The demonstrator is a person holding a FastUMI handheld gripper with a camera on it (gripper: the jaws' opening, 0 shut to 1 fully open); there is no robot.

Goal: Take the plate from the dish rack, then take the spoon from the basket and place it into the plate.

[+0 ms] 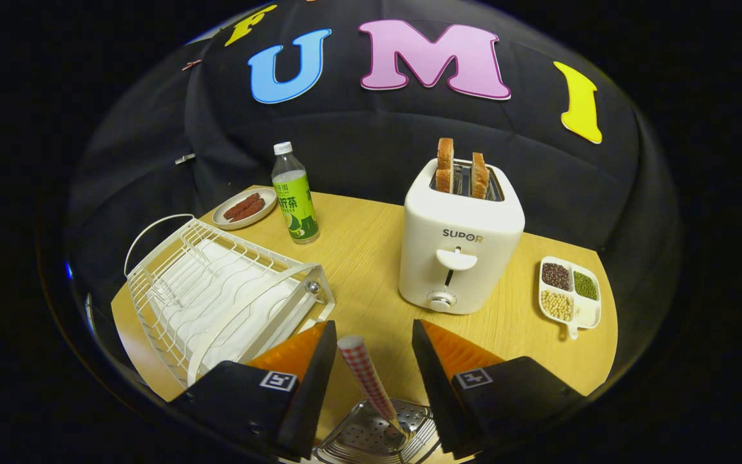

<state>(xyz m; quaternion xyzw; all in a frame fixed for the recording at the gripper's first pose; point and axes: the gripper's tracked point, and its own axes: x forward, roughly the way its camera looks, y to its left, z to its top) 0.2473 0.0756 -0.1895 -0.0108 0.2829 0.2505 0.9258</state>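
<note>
Claw (pixel 374 351) released, fingers spread either side of spoon (pixel 366 377), checked handle slanting up from basket (pixel 371 438) below, between both fingers.

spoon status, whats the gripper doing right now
Gripper open, jaws either side of the spoon handle, not touching. Spoon upright in the metal basket below. Dish rack just left, holds no plate. Toaster ahead, not in the way.
</note>
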